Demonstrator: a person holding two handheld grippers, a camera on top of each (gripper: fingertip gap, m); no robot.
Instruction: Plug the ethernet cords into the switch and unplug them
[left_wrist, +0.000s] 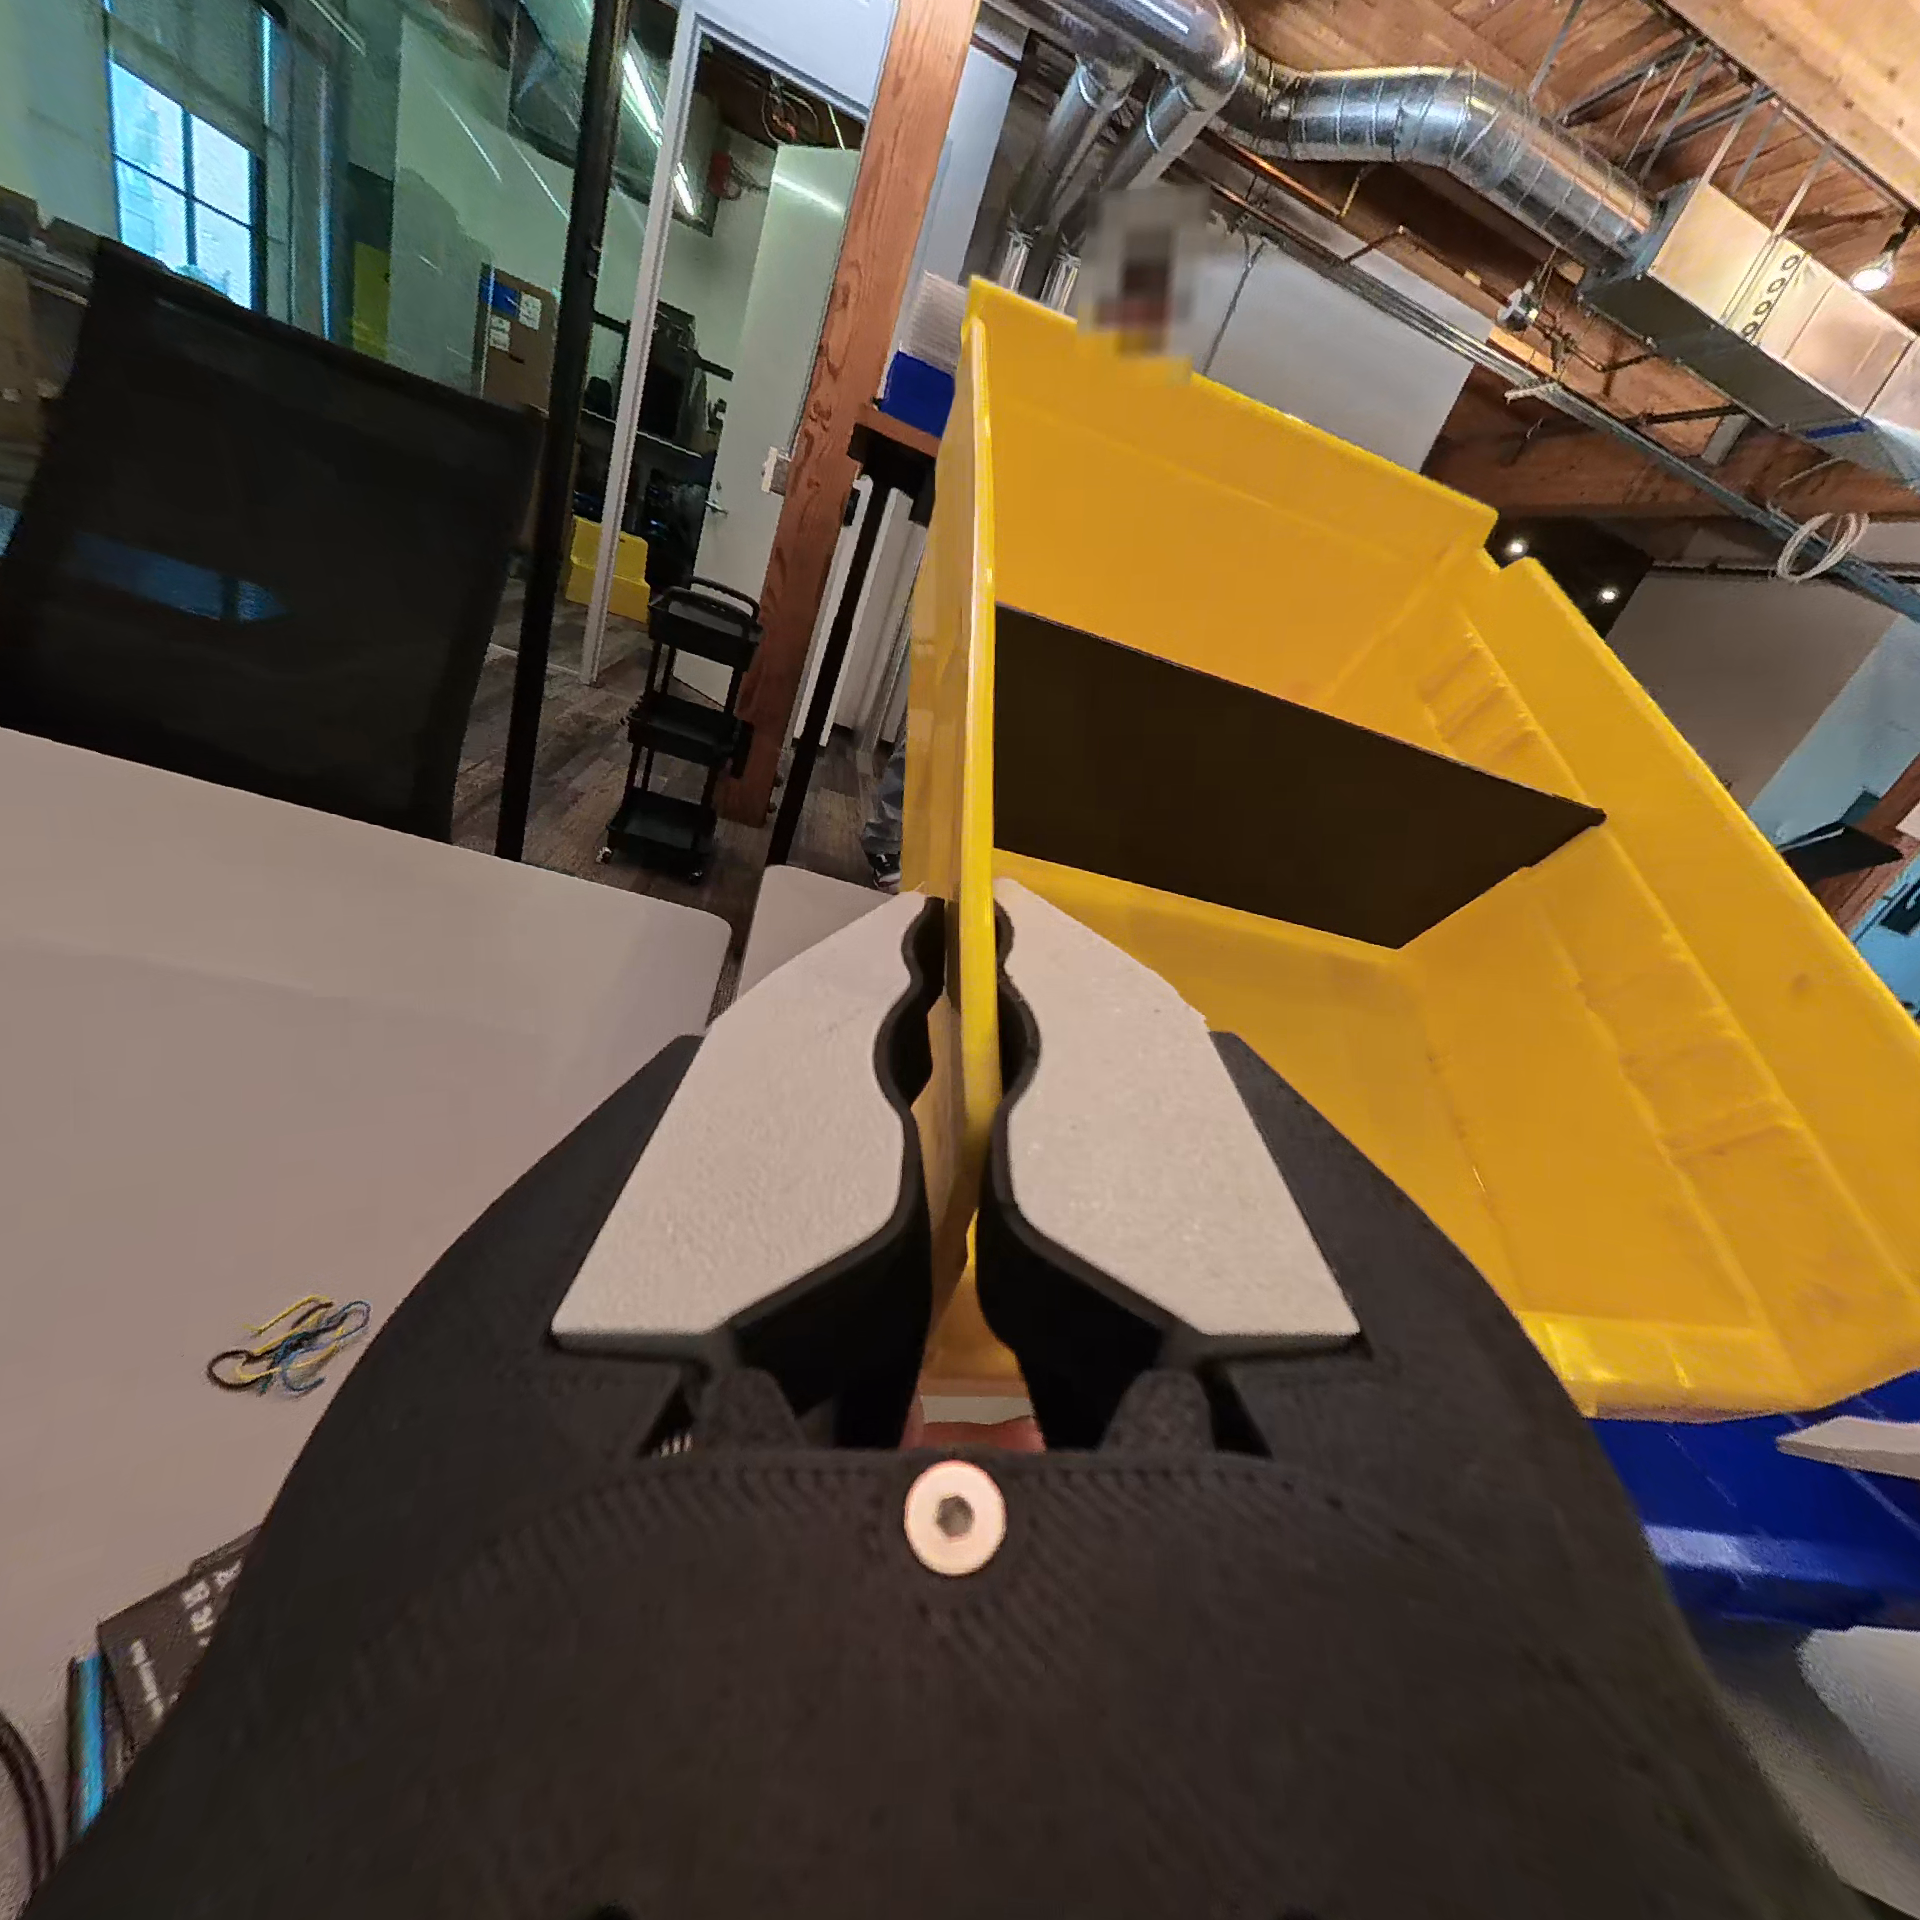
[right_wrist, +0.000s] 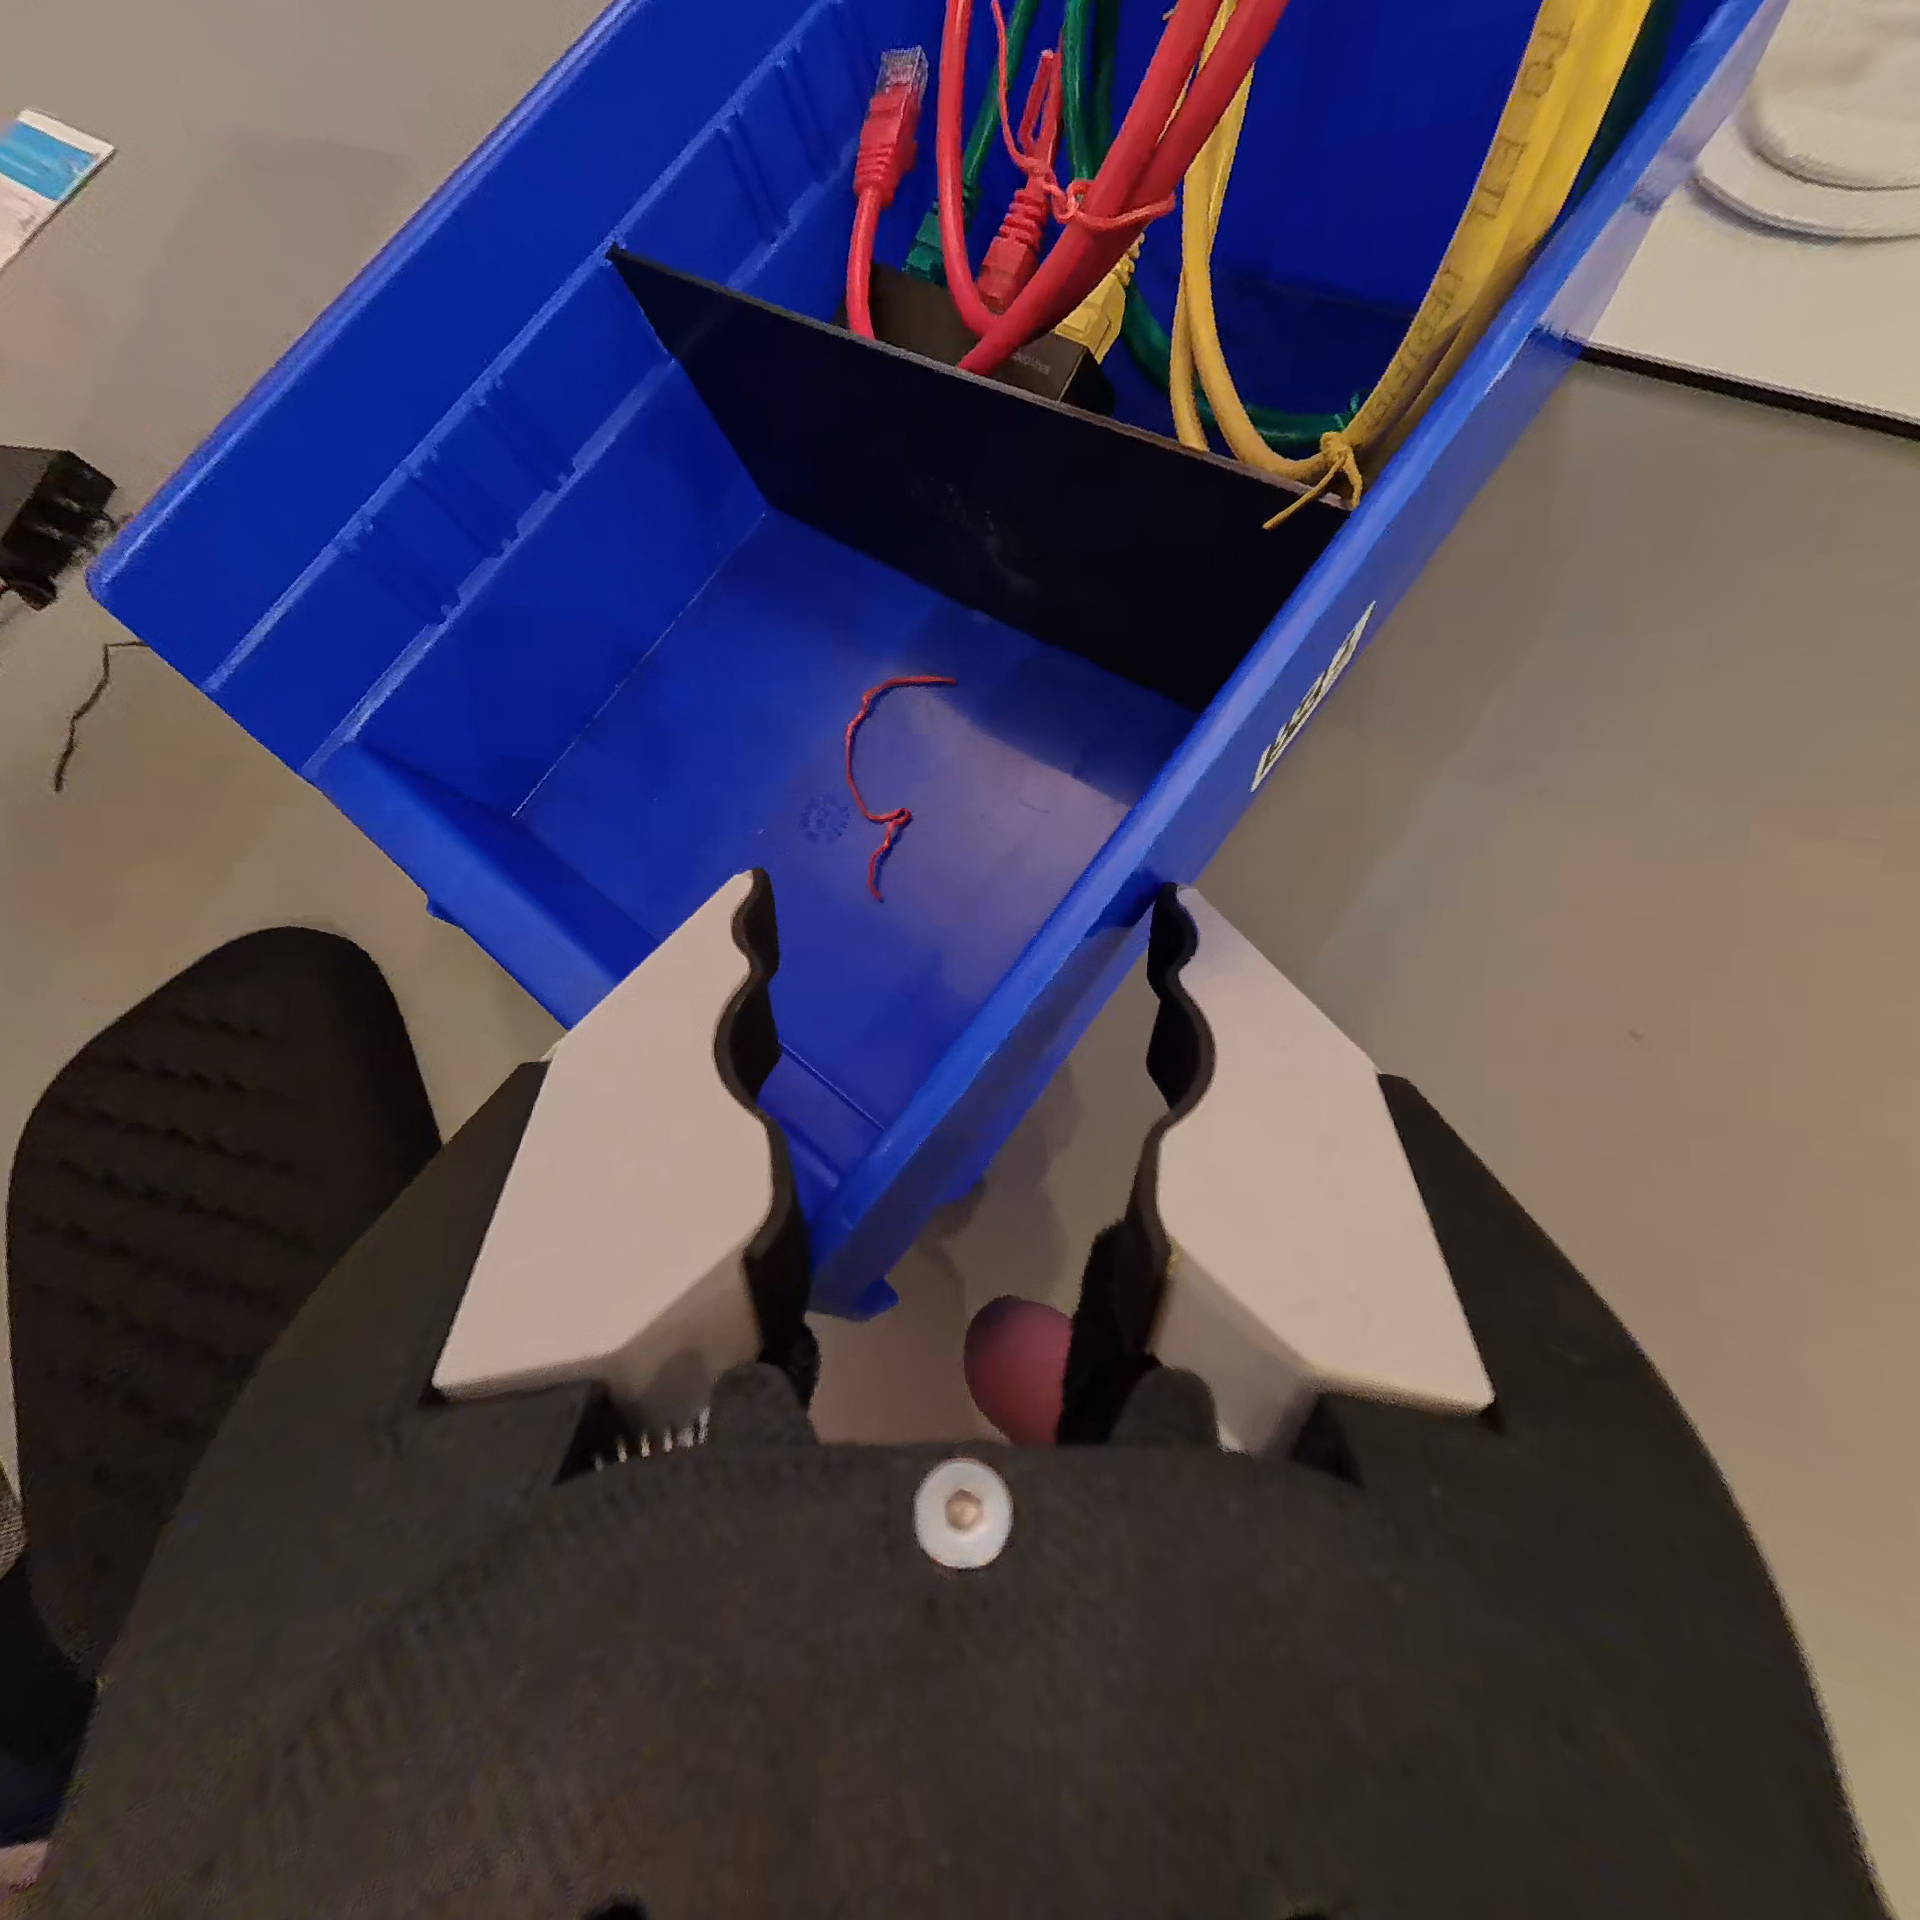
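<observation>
The left gripper (left_wrist: 971, 935) is clamped on the side wall of a yellow bin (left_wrist: 1299, 1039), which is held tilted, with a black divider (left_wrist: 1247, 790) across it and nothing seen inside. Below it, at the right, part of a blue bin (left_wrist: 1766, 1507) is seen. The thin wall is pinched only near the fingertips, so it could be lost if the bin swings, and it could be dropped onto what lies below.

The right gripper (right_wrist: 961, 914) is held wide open with nothing in its jaws, straddling the near corner of the blue bin (right_wrist: 468, 499). The ethernet cords (right_wrist: 1091, 208), red, green and yellow, are piled in the far compartment behind a black divider (right_wrist: 987, 457), on a dark box that is judged to be the switch (right_wrist: 1049, 358). Only a red twist tie (right_wrist: 873, 769) lies in the near compartment. The cords are tangled and some are tied, so several could be dragged out together, or the switch pulled along.
</observation>
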